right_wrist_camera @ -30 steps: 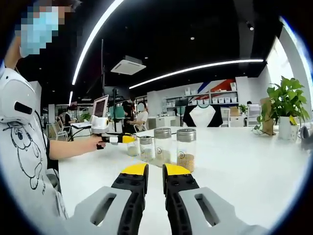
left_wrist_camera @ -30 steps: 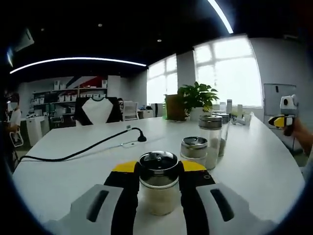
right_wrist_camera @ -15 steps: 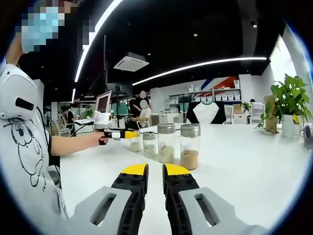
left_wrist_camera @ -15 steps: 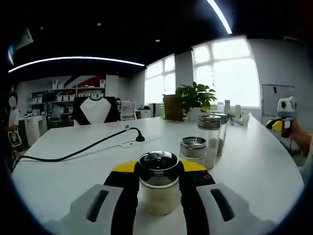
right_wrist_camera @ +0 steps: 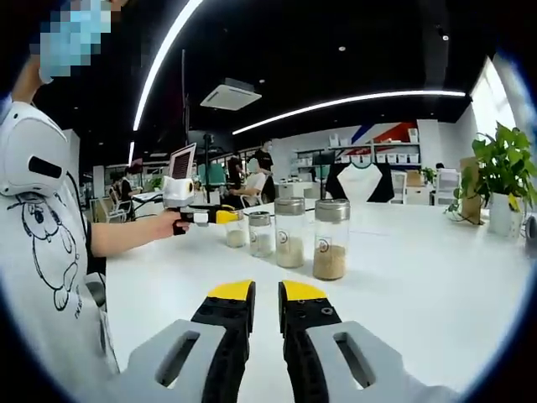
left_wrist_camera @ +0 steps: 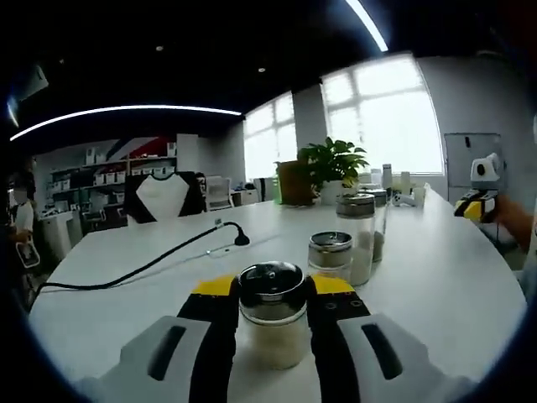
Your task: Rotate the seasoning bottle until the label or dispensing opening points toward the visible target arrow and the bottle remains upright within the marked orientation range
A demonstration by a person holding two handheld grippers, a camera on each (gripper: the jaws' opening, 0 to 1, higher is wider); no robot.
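A short glass seasoning bottle (left_wrist_camera: 273,334) with a chrome lid and pale powder stands upright on the white table (left_wrist_camera: 436,285). My left gripper (left_wrist_camera: 271,287) is shut on it, one jaw on each side. In the right gripper view that left gripper (right_wrist_camera: 220,217) is at the left, held by a hand, with the bottle (right_wrist_camera: 236,232) in it. My right gripper (right_wrist_camera: 267,294) hovers over the table, shut with nothing between its jaws. It is also at the far right edge of the left gripper view, as the right gripper (left_wrist_camera: 474,201).
A second short bottle (left_wrist_camera: 331,252) and a taller one (left_wrist_camera: 357,237) stand just beyond the held bottle. Three lidded bottles (right_wrist_camera: 289,233) line up in the right gripper view. A black cable (left_wrist_camera: 159,262) crosses the table at left. A potted plant (left_wrist_camera: 333,168) stands at the back.
Both views have shifted slightly with the hands. The bottle stays gripped in the left jaws, and the right jaws remain shut.
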